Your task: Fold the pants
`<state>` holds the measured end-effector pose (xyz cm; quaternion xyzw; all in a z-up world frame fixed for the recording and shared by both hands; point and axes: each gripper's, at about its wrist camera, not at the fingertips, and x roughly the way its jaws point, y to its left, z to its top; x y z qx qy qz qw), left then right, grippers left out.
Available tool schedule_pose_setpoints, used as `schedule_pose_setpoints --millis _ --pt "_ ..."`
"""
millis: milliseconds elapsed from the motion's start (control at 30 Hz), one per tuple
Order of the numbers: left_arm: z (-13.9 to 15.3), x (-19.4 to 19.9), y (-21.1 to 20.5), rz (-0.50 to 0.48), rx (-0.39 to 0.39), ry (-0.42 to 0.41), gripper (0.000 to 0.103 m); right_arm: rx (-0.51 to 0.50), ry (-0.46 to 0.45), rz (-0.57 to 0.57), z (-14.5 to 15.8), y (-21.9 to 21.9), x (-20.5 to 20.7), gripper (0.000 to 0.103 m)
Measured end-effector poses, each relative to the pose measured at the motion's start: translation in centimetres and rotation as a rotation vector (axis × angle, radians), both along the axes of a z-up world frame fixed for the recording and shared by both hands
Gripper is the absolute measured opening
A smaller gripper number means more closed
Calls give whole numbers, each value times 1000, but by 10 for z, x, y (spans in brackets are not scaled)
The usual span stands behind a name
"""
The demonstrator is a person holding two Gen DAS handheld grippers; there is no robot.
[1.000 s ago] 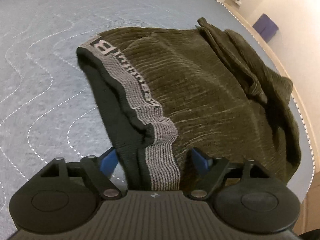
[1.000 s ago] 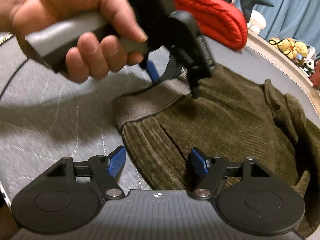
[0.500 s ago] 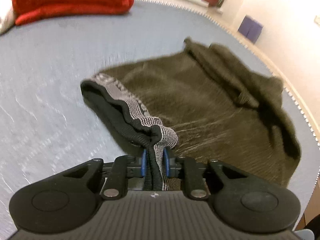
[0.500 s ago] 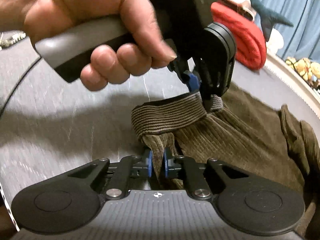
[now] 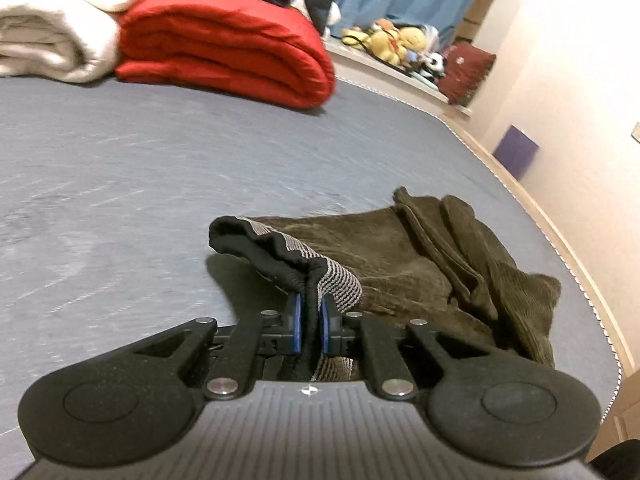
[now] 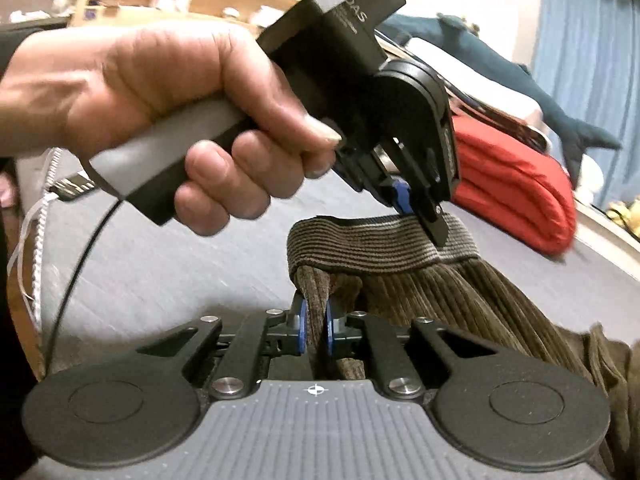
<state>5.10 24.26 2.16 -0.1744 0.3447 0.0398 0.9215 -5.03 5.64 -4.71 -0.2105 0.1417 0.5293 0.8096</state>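
Observation:
Olive corduroy pants (image 5: 404,248) lie bunched on the grey bed (image 5: 120,168), the legs heaped to the right. My left gripper (image 5: 310,312) is still closing, its blue pads pinching the grey-striped waistband (image 5: 336,276), which is lifted off the bed. In the right wrist view my right gripper (image 6: 315,320) is shut on a fold of corduroy just under the waistband (image 6: 360,240). A hand (image 6: 180,100) holds the left gripper (image 6: 416,208) above it, clamped on the band's far end. The pants (image 6: 480,300) hang between both grips.
A folded red blanket (image 5: 224,40) and a rolled white one (image 5: 48,28) lie at the bed's far end. Plush toys (image 5: 396,40) sit on a ledge beyond, and a shark plush (image 6: 520,80) lies on the bedding. A purple box (image 5: 516,156) stands by the wall, past the bed's right edge.
Both grippers went from open around the waistband to pinching it. Both then rose with it and tilted up, so the pants' top end has come off the bed.

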Motion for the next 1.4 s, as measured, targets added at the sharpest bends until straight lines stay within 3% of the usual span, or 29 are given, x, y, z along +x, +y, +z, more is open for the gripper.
schedule_pose_setpoints --millis 233,433,600,700,733,767,867,967,1200,1400 --pt "16 -48 39 65 3 -18 10 73 18 111 6 16 -34 9" --pt "24 -75 47 97 23 -15 10 112 45 171 13 29 -31 9" --pt "21 -76 46 125 91 56 10 37 60 171 11 50 -15 13" --pt "30 -78 41 206 234 70 14 -20 48 155 2 52 -19 37" --pt "33 -79 41 221 243 68 23 -26 40 149 1 49 -19 47" --pt "35 -80 41 231 234 62 33 -24 27 137 2 46 -19 53" --pt "38 -80 32 224 195 61 37 -14 31 102 8 35 -13 56" --pt "40 -74 16 199 221 54 43 -4 59 41 10 23 -5 57" --pt "36 -56 -9 177 178 20 44 15 104 -129 15 -9 19 57" --pt "53 -45 -34 225 156 -56 44 102 45 -267 24 -42 25 56"
